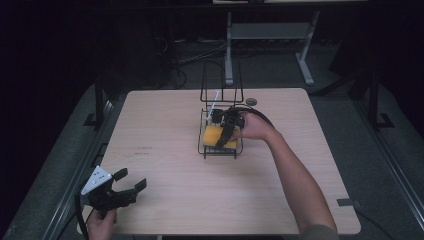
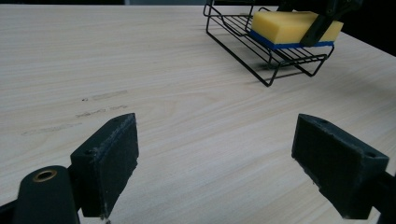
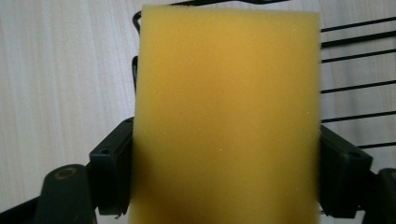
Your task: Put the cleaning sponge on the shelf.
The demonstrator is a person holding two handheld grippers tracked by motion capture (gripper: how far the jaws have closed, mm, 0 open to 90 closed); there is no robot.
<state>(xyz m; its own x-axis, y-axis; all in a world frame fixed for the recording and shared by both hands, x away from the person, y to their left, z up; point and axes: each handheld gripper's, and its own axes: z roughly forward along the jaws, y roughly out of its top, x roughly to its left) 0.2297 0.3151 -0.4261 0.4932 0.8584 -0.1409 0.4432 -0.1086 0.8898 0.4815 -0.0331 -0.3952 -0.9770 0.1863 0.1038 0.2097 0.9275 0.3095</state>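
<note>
Right gripper [image 1: 226, 134] fingers [image 3: 109, 172] clamp the sponge [image 3: 226, 116] over the rack [image 1: 220, 150]; left gripper [image 1: 131, 184] at 7 o'clock, fingers [image 2: 109, 161] spread wide, empty above the counter [image 1: 165, 165].

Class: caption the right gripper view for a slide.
Right gripper clamps a yellow sponge above the wire rack.

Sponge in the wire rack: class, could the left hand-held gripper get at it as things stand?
Probably not yet: the right hand-held gripper already clamps the sponge, though bare table lies between.
</note>
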